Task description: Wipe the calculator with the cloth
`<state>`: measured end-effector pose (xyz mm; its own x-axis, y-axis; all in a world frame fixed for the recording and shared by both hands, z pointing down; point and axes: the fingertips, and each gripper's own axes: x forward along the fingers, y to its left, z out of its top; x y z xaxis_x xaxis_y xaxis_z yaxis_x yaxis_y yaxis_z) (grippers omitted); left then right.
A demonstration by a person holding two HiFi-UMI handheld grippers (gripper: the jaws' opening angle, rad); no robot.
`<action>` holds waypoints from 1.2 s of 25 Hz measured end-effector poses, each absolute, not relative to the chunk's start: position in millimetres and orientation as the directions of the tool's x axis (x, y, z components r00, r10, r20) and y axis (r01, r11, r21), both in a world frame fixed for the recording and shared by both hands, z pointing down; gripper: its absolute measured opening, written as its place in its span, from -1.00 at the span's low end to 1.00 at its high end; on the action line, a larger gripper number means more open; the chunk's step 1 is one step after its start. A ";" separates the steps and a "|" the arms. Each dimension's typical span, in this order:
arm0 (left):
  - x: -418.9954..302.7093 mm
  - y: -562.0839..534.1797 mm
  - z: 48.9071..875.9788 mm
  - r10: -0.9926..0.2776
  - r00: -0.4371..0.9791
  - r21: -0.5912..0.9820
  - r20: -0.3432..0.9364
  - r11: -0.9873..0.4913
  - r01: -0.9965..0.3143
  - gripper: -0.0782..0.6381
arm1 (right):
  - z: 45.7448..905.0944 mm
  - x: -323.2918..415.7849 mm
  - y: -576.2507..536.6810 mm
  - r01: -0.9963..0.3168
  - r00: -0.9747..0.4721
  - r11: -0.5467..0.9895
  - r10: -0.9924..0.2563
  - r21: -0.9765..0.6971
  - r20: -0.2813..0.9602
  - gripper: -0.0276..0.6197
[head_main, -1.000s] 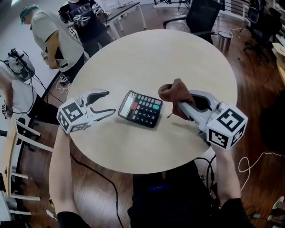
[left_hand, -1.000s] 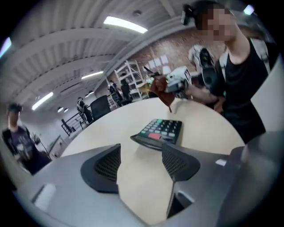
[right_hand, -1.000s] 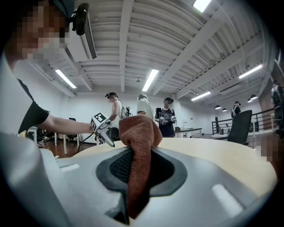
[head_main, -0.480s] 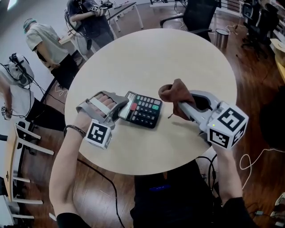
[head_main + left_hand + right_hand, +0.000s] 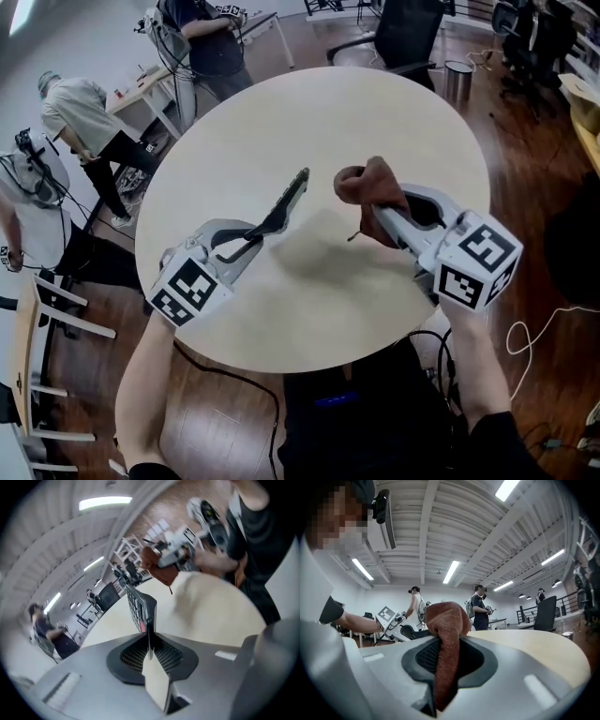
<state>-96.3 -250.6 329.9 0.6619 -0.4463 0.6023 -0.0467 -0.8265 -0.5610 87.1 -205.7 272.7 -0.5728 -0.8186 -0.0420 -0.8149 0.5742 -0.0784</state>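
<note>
The black calculator (image 5: pixel 287 202) is off the round table (image 5: pixel 319 112), tipped up on edge with its keys turned away from the head view. My left gripper (image 5: pixel 257 231) is shut on its near end; the jaws have just been closing on it. In the left gripper view the calculator (image 5: pixel 139 605) stands edge-on, pinched between the pads of that gripper (image 5: pixel 148 638). At the right, my right gripper (image 5: pixel 380 217) is shut on the brown cloth (image 5: pixel 367 186), which bunches up above its tips beside the calculator. A fold of the cloth (image 5: pixel 447 620) hangs down between the right gripper's (image 5: pixel 443 660) jaws.
Three people stand by a small desk (image 5: pixel 150 89) beyond the table's far left edge. A black office chair (image 5: pixel 408 33) and a metal bin (image 5: pixel 457 80) are behind the table. A white cable (image 5: pixel 539 328) lies on the wooden floor at the right.
The left gripper moved right to the calculator's left end, closed on it and lifted it up on edge. The right gripper with the cloth stayed put.
</note>
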 end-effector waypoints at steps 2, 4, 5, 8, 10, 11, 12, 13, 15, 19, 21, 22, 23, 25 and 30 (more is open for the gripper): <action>-93.4 -242.1 313.1 -0.337 0.776 -0.356 0.534 -0.922 -0.155 -0.64 | 268.9 86.2 -209.2 -0.818 -0.560 0.564 -0.825 -0.115 -0.070 -0.72; -85.7 -227.7 295.6 -0.243 0.874 -0.166 0.422 -0.968 -0.188 -0.64 | 266.9 78.5 -210.2 -0.800 -0.579 0.586 -0.811 -0.129 -0.085 -0.72; -82.0 -220.8 287.6 -0.213 0.906 -0.097 0.366 -0.977 -0.190 -0.64 | 264.8 71.3 -208.8 -0.787 -0.598 0.605 -0.797 -0.122 -0.091 -0.72; -77.0 -204.8 273.4 -0.150 0.957 0.029 0.247 -0.986 -0.162 -0.64 | 250.3 37.9 -197.0 -0.753 -0.653 0.658 -0.750 -0.017 -0.107 -0.72; -75.8 -196.2 272.4 -0.113 0.970 0.069 0.213 -0.989 -0.131 -0.64 | 240.1 11.0 -187.0 -0.732 -0.682 0.674 -0.726 0.101 -0.088 -0.72; -74.2 -192.3 273.9 -0.097 0.973 0.081 0.208 -0.990 -0.116 -0.64 | 237.3 -1.4 -183.3 -0.717 -0.694 0.679 -0.717 0.154 -0.070 -0.72; -72.1 -188.6 276.2 -0.082 0.975 0.089 0.208 -0.991 -0.102 -0.64 | 235.8 -11.5 -181.3 -0.702 -0.704 0.683 -0.708 0.200 -0.054 -0.72; -69.9 -185.1 279.1 -0.069 0.976 0.096 0.209 -0.991 -0.090 -0.64 | 234.8 -18.3 -180.9 -0.690 -0.712 0.686 -0.701 0.234 -0.045 -0.72; -67.3 -179.8 284.3 -0.051 0.977 0.103 0.209 -0.992 -0.074 -0.64 | 233.0 -21.5 -184.4 -0.682 -0.716 0.686 -0.696 0.254 -0.043 -0.72; -71.2 -175.3 287.1 -0.042 0.981 0.110 0.191 -0.992 -0.063 -0.64 | 237.0 -2.9 -206.9 -0.699 -0.700 0.679 -0.713 0.223 -0.023 -0.72; -75.2 -175.5 288.7 -0.048 0.982 0.117 0.183 -0.991 -0.071 -0.64 | 242.5 14.9 -224.5 -0.734 -0.663 0.649 -0.749 0.200 -0.008 -0.72; -76.4 -176.4 289.8 -0.053 0.982 0.120 0.180 -0.990 -0.076 -0.64 | 245.8 25.6 -233.7 -0.758 -0.637 0.627 -0.771 0.178 0.003 -0.72; -77.3 -177.4 290.8 -0.058 0.983 0.124 0.177 -0.989 -0.081 -0.64 | 249.3 36.9 -242.1 -0.782 -0.610 0.604 -0.793 0.152 0.014 -0.72; -78.6 -180.0 291.8 -0.066 0.984 0.135 0.168 -0.987 -0.089 -0.64 | 253.1 55.9 -251.9 -0.816 -0.570 0.570 -0.821 0.093 0.027 -0.72; -77.2 -186.7 290.6 -0.080 0.983 0.143 0.163 -0.984 -0.103 -0.64 | 228.2 32.7 -222.2 -0.730 -0.682 0.683 -0.730 -0.016 -0.047 -0.72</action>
<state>-77.2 -186.7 290.6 0.9834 -0.0795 0.1629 -0.1033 -0.9843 0.1430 32.7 -222.2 228.2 -0.6817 -0.7301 -0.0472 -0.7303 0.6830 -0.0158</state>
